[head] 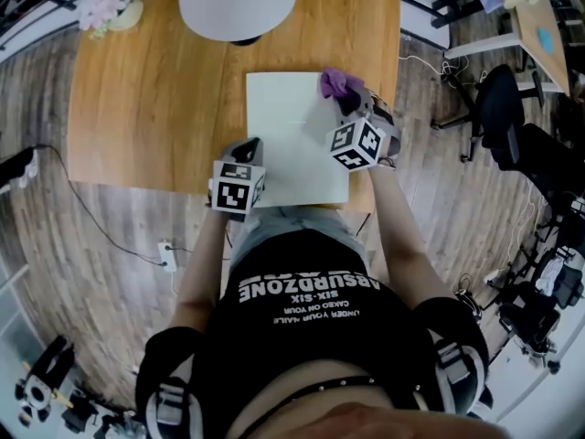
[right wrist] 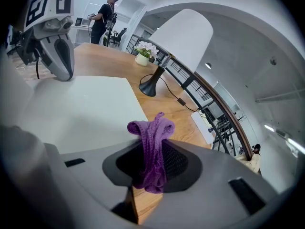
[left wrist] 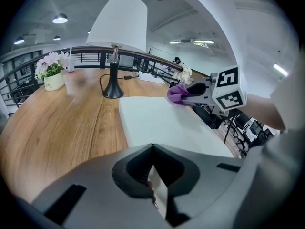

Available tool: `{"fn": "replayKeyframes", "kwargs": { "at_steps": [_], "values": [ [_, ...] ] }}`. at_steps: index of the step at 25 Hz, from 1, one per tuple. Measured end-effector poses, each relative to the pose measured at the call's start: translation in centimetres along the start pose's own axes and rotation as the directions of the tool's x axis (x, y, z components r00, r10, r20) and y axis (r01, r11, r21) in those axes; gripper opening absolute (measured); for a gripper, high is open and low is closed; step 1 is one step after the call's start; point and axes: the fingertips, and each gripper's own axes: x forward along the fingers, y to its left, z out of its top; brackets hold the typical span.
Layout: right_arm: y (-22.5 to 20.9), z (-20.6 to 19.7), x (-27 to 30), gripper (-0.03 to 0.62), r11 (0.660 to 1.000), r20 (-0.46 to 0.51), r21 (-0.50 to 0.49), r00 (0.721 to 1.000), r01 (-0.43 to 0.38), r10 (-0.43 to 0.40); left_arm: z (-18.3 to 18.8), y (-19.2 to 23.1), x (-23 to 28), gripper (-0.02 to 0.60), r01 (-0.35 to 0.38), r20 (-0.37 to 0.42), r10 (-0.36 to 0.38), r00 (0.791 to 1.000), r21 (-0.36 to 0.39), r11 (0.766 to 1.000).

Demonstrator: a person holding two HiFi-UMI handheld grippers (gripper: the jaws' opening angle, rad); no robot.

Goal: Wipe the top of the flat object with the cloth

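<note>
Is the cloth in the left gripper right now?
No, the cloth is pinched in the jaws of the right gripper, while the left gripper grips the edge of the board.

Both forearms extended forward from the torso, elbows bent. Left gripper (head: 249, 146): nearer the body, marker cube uppermost, fingers (left wrist: 131, 173) closed on the near edge of the board (head: 292, 135), a pale sliver of it between them. Right gripper (head: 352, 103): farther forward and to the right, fingers (right wrist: 183, 163) clamped on the cloth (right wrist: 151, 142), which bunches above the fingertips.
</note>
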Motion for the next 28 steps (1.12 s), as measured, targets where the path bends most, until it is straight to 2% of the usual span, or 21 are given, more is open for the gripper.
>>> {"fn": "replayKeyframes", "kwargs": {
  "at_steps": [12,24,28],
  "values": [
    [0.7,1.5,1.1,0.106,0.999,-0.003,-0.027,1.0,-0.024,0.024,-0.3,0.2,0.0,0.015,0.053,0.011,-0.053,0.999,-0.079,0.995],
    [3.4,5.6,1.6,0.106,0.988,0.031,-0.132,0.996,-0.082,0.087,-0.3,0.2,-0.3,0.015,0.056,0.018,-0.054,0.998,-0.098,0.994],
    [3.6,5.6,1.8,0.106,0.984,0.027,-0.147,0.994,-0.098,0.103,-0.3,0.2,-0.1,0.015,0.044,0.011,-0.043,0.999,-0.104,0.994]
  ]
}}
